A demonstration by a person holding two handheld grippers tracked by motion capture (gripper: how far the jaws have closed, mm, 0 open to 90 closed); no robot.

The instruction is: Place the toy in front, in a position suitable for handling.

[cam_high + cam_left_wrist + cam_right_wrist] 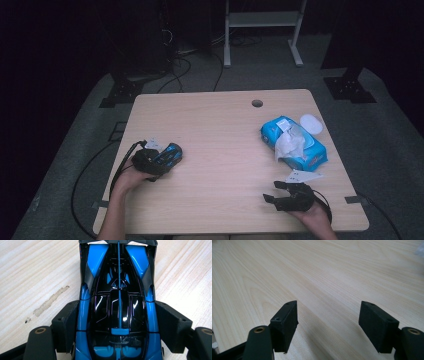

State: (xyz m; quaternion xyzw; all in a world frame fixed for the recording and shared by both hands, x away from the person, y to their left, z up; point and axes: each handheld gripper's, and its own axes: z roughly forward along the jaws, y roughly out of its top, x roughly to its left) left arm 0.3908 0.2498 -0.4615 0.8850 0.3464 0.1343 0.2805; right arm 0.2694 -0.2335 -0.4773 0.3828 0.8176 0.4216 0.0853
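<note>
Left gripper (pixel 117 322) grasps the glossy toy car (pixel 118 300) by its flanks — it could slip free; right gripper (pixel 328 325) sits released over the desk (pixel 324 270).

Each black tool (pixel 280 191) has blocky pads, brass-ringed pivots and a trailing cable.

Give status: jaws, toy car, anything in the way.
Left gripper shut on blue toy car, car on table. Right gripper open, empty, near table's front edge. Wipes pack far right, not in the way.
</note>
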